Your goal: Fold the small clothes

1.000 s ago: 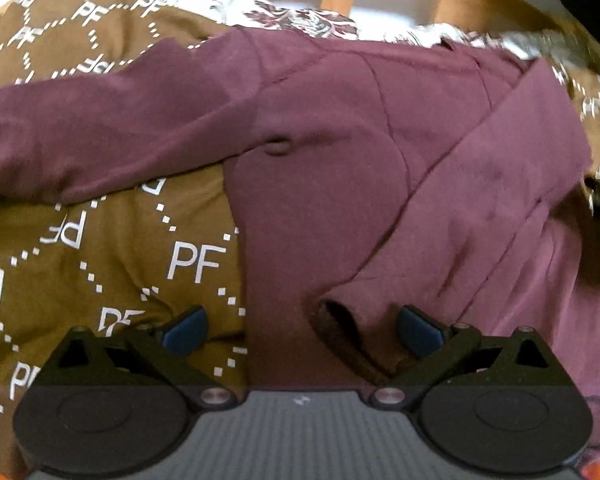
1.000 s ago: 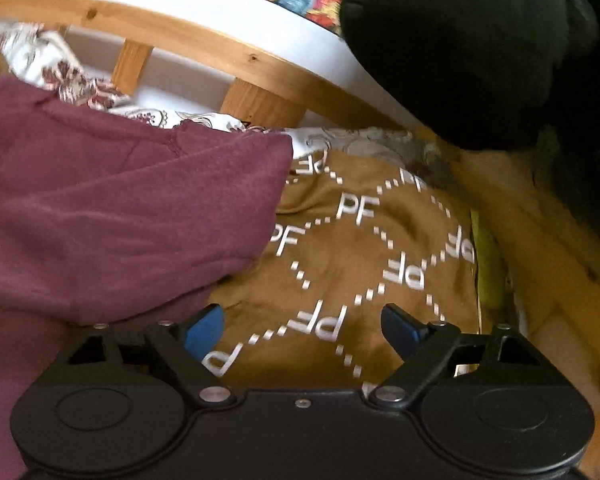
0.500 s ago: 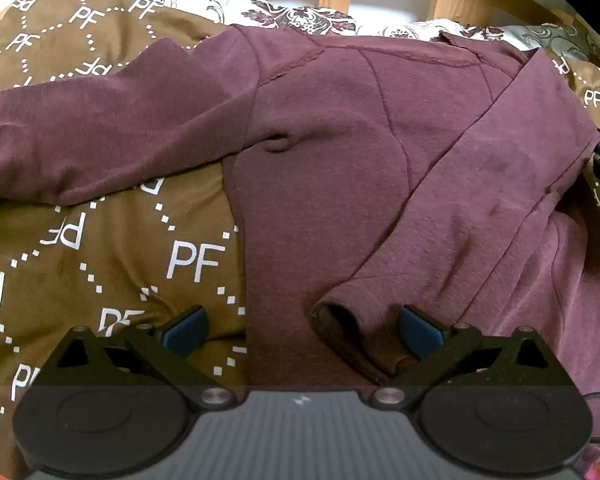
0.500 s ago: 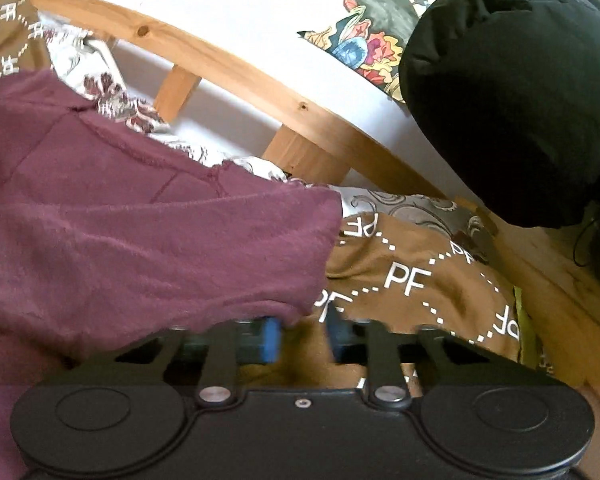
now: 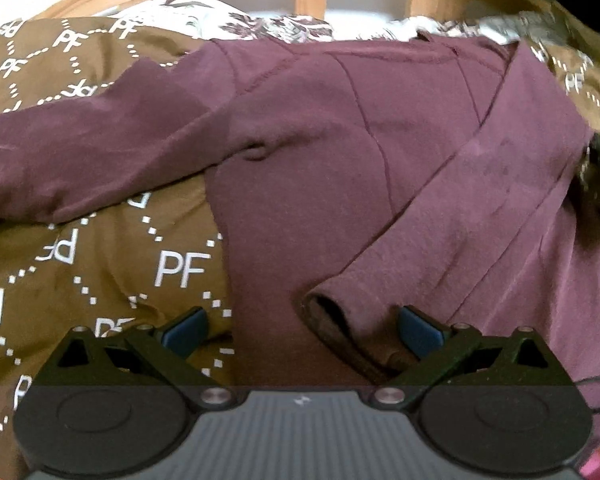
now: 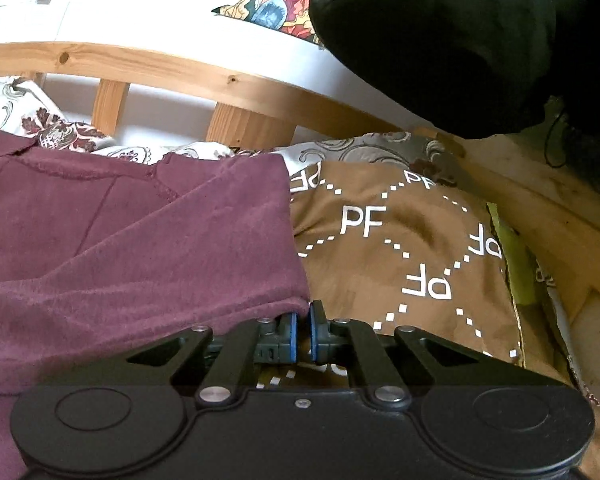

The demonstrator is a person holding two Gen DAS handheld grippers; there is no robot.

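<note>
Right gripper (image 6: 303, 334): the blue-padded fingers (image 6: 290, 338) stand drawn together with only a narrow slit between them. The lower edge of the maroon long-sleeved knit top (image 6: 132, 240) lies against the left pad; whether any cloth is actually pinched in the slit cannot be told from this view. The gripper sits low over the brown bedcover printed with white "PF" letters and dotted diamonds (image 6: 400, 240).

Left gripper (image 5: 302, 332): fingers set wide apart, clamped on nothing. Between them, nearer the right pad, lies the open cuff (image 5: 332, 320) of the garment's folded sleeve; the right pad is just beside the cuff, and contact cannot be confirmed.

Task item: in the left wrist view the maroon top (image 5: 300, 160) lies spread on the bedcover (image 5: 100, 272), neckline toward the headboard. One sleeve (image 5: 480, 200) is folded diagonally across the body, ending at the cuff. The other sleeve (image 5: 80, 152) extends flat to the left, across the bedcover.

Surroundings: a white bedsheet with dark red floral print (image 5: 236, 20) shows beyond the garment. Behind it stands a light wooden slatted headboard (image 6: 228, 120) against a white wall. A large black fabric mass (image 6: 440, 32) hangs at upper right in the right wrist view, beside a colourful patterned picture (image 6: 280, 0).
</note>
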